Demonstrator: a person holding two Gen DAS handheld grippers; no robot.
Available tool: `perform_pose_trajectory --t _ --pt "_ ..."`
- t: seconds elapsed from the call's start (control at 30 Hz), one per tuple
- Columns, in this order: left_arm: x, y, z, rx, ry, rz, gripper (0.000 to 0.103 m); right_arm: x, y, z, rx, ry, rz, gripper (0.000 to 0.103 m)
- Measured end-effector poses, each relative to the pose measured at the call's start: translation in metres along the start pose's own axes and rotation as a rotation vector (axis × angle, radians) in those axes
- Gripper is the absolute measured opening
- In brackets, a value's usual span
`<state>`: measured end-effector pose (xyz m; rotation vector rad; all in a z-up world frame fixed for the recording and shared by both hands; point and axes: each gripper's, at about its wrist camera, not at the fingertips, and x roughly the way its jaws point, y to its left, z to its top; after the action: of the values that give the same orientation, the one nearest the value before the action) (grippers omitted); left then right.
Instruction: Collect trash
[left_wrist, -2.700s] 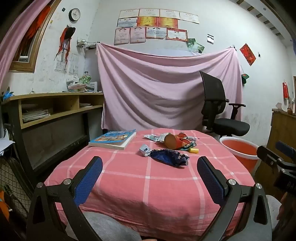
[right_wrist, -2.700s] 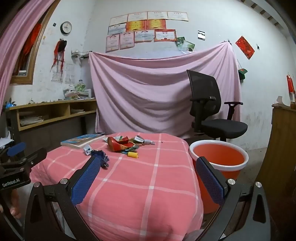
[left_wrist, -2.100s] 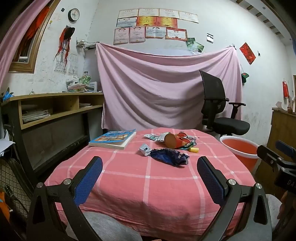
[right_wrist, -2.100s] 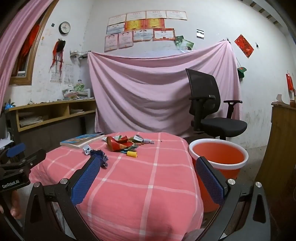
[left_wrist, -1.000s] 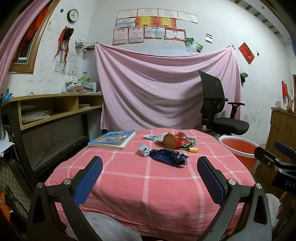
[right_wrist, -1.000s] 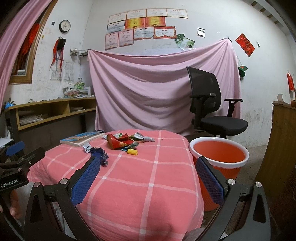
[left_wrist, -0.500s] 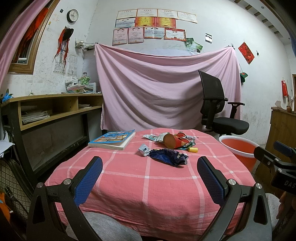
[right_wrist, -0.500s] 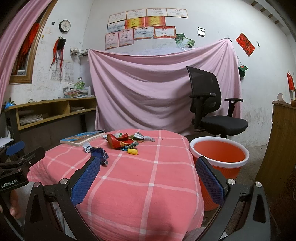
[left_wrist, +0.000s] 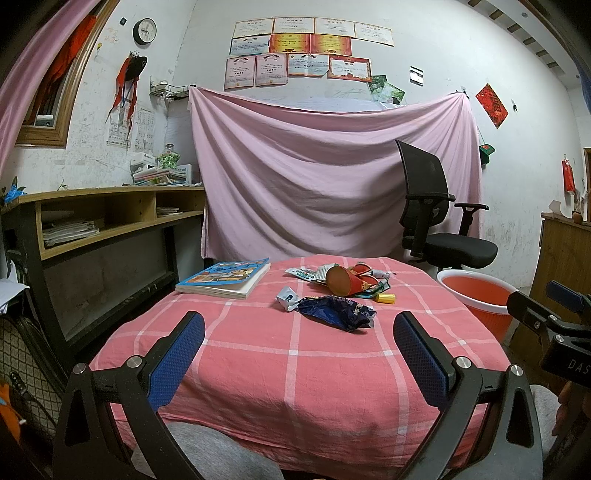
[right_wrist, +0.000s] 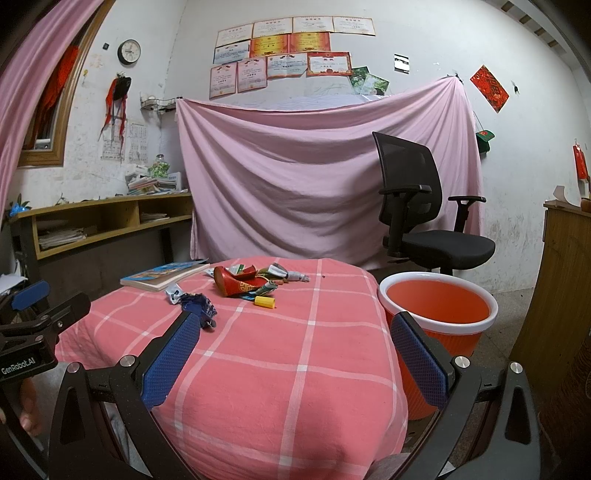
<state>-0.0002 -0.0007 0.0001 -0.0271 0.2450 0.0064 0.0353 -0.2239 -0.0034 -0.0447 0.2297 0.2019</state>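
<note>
Both claws (left_wrist: 295, 354) (right_wrist: 295, 354) (spread wide) before trash (left_wrist: 338, 286).

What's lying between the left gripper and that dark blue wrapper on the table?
Nothing: only bare pink checked tablecloth lies between the left gripper and the dark blue wrapper, as the left wrist view shows.

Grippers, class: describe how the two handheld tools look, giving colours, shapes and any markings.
Both the left gripper and right gripper have black angular frames with silver screws and blue textured pads. White lettering marks their bodies: "GenRobot.AI" on the left, "DAS" on the right.
</note>
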Motion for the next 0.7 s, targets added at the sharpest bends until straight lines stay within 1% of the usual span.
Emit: perform_pose_trajectory --t 0.33,0.47,0.5,0.6,0.7 --pt "0.000 0.000 0.000 -0.001 0.002 0.000 0.100 0.000 0.000 0.000 0.002 -0.001 0.000 0.103" --pt "0.004 -0.005 0.000 -0.004 0.013 -0.009 0.100 0.003 0.001 -0.001 0.012 -0.004 -0.004 0.103" --pt "0.007 -0.006 -0.002 -0.007 0.020 -0.021 0.100 0.004 0.001 -0.001 0.015 -0.006 -0.008 0.103" --pt "0.015 -0.003 0.006 0.000 0.017 -0.025 0.100 0.008 -0.002 0.003 0.030 -0.026 -0.026 0.103" --pt "0.029 -0.007 0.014 0.008 -0.021 -0.007 0.100 0.013 -0.004 0.012 0.041 -0.077 -0.070 0.103"
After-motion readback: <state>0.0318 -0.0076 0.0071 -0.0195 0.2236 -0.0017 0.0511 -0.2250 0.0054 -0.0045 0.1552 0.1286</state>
